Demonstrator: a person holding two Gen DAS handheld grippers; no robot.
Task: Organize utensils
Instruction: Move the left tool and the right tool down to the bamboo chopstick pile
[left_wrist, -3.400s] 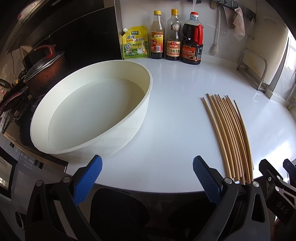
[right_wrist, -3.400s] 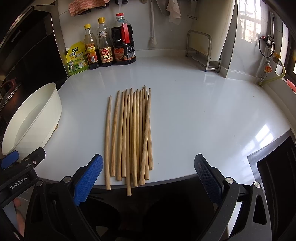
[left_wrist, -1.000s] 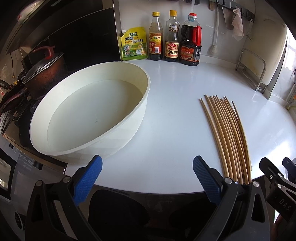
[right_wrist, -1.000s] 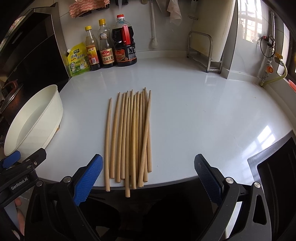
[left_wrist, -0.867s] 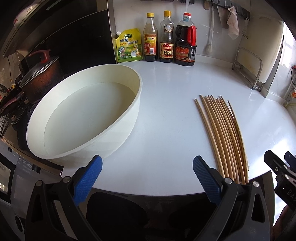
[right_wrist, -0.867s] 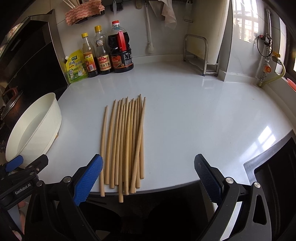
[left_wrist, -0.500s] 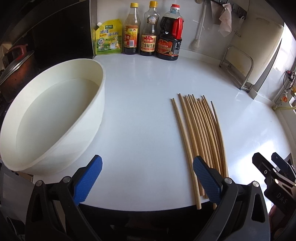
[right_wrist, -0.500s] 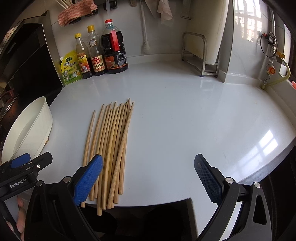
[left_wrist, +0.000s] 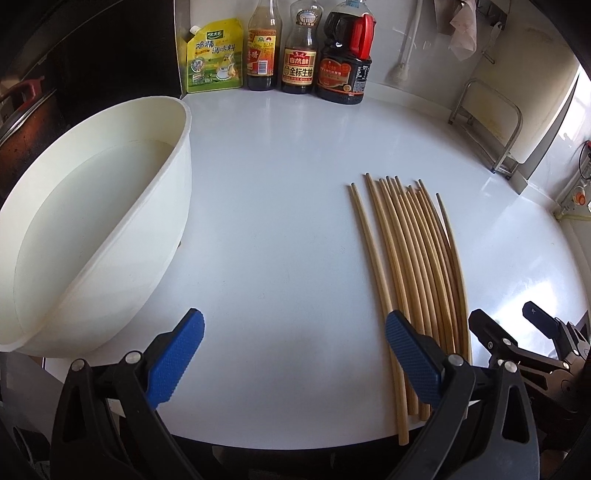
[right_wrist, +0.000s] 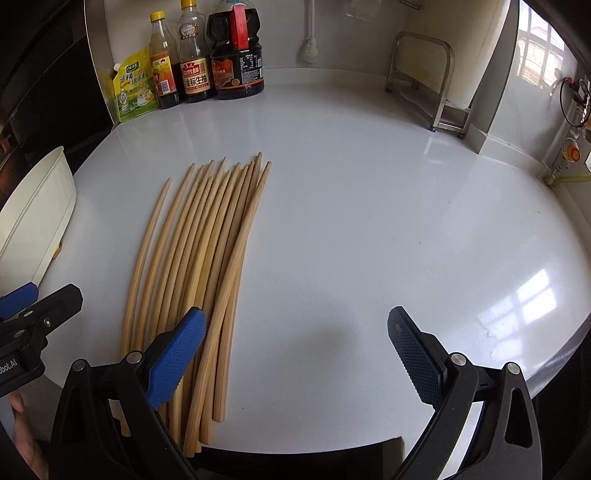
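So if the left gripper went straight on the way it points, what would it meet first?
Probably nothing soon: the open left gripper faces bare counter between the basin and the chopsticks. Far ahead stand the bottles; depth is unclear.

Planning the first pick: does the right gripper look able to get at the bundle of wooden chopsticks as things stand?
Probably yes. The right gripper is open, and the bundle of wooden chopsticks lies uncovered on the white countertop, just left of its jaws. Nothing stands between them; a small leftward shift should do.
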